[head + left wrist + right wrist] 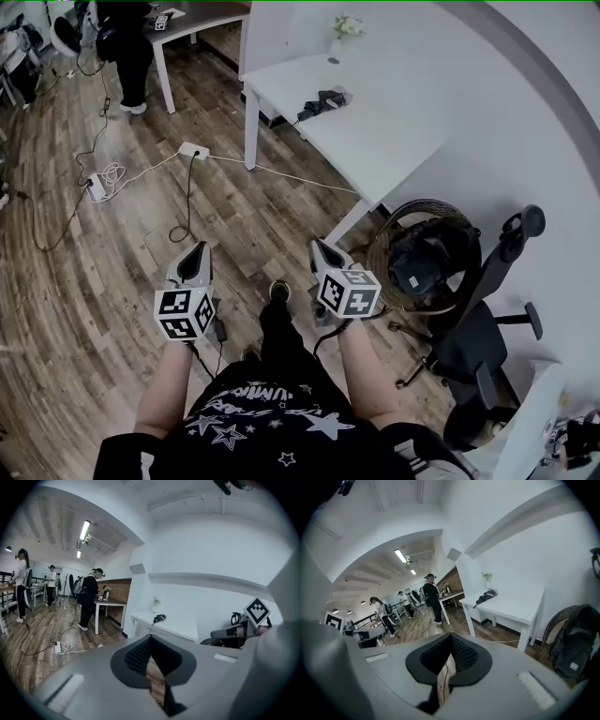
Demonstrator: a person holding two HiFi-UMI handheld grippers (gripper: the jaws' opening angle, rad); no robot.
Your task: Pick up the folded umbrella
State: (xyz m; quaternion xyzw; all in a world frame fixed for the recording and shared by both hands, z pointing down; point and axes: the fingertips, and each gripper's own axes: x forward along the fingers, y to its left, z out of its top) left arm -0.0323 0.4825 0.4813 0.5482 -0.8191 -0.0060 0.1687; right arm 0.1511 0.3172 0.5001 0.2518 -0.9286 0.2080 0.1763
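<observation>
On the white surface (394,131) ahead of the person, near its far left edge, lies the folded umbrella (323,100), a dark bundle with its strap end trailing toward the edge. A small vase of flowers (343,28) stands farther back on the same surface, well apart from the umbrella. In the left gripper view the umbrella (159,618) shows beyond the jaws, and in the right gripper view the umbrella (486,595) lies on the near part of the top.

Both grippers are held low in front of the person's body, over the wooden floor (112,253) and well short of the surface. The left gripper (195,253) has its jaws closed together with nothing between them; its own view shows the pads meeting at the tip (150,639). The right gripper (321,251) likewise has its jaws pressed together and empty (450,638).

To the right of the surface a wicker basket (384,248) holds a black backpack (427,258), and a dark office chair (478,347) stands just beside it. A white power strip (194,149) with cables lies on the floor to the left of the surface. Another person (127,42) stands at a second table (202,17) in the background.
</observation>
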